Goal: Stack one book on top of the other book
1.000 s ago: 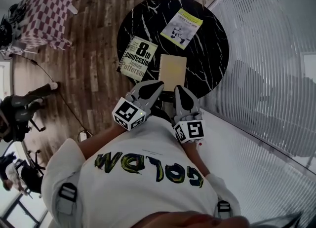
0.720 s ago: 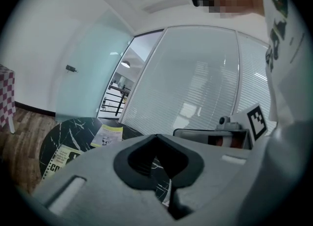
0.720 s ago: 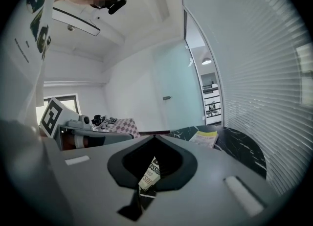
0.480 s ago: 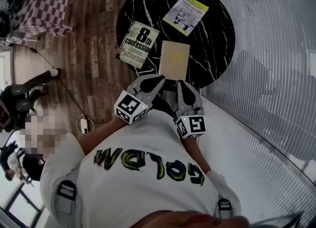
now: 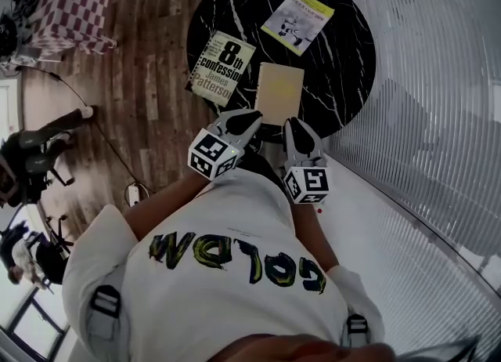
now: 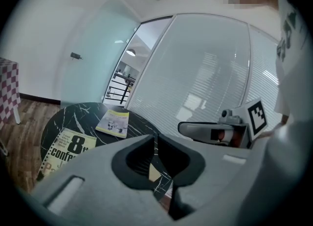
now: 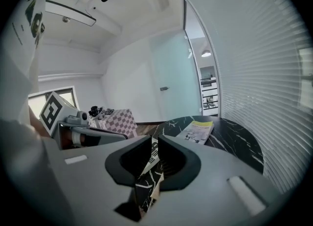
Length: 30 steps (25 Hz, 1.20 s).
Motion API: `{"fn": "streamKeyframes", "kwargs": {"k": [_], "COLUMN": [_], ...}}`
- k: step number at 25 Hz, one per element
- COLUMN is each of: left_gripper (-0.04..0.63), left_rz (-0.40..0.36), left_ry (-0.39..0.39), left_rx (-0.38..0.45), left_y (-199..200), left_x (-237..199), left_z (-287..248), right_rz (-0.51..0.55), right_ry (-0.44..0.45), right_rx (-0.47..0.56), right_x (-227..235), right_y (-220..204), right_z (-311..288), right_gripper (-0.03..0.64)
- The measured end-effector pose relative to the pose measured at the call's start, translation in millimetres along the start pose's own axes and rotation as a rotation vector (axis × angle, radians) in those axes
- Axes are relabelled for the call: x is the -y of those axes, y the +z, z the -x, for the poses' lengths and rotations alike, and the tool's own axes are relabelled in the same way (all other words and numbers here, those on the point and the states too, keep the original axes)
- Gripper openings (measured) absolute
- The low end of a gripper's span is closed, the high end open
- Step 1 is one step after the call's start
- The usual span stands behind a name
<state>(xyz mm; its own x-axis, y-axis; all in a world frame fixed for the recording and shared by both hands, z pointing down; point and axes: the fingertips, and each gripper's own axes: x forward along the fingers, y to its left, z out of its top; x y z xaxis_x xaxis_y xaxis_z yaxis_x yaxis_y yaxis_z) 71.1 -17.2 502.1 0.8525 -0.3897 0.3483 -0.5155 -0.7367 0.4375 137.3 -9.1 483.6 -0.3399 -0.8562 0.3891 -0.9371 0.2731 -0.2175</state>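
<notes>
Lying flat on the round black marble table (image 5: 348, 63), three books are spread apart without touching. At the table's near middle, closest to the person, the plain pale-yellow book (image 5: 279, 92) has its long axis running near to far, almost straight away from the body. Just to its left, by the table's left edge, is the "8th Confession" paperback (image 5: 221, 69). Its long axis leans slightly to the far right, with the head of the title toward the far side, and its pale cover carries heavy black lettering. At the far right lies a yellow-green booklet (image 5: 298, 21) with a black-and-white picture, turned more steeply toward the far right.

Both tools hang side by side at the table's near edge, pointing away from the chest and a little downward, tips toward the plain book. The left tool (image 5: 249, 117) slants rightward; its jaws are opening, a narrow slit with nothing between them. The right tool (image 5: 291, 123) points straight ahead, its jaws likewise opening by a thin gap and holding nothing.
</notes>
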Motion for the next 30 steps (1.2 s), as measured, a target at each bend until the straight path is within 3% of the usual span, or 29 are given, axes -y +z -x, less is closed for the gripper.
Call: {"fn": "streamKeyframes", "kwargs": {"k": [30], "left_gripper": [0.083], "left_rz": [0.119], "left_ry": [0.104], "left_rx": [-0.263], "left_y": [-126], "left_x": [-77], "left_z": [-86], "right_rz": [-0.072], "right_ry": [-0.084], "right_rx": [-0.291], "right_x": [96], "right_y": [-146], "right_z": [-62], "right_gripper": [0.164]}}
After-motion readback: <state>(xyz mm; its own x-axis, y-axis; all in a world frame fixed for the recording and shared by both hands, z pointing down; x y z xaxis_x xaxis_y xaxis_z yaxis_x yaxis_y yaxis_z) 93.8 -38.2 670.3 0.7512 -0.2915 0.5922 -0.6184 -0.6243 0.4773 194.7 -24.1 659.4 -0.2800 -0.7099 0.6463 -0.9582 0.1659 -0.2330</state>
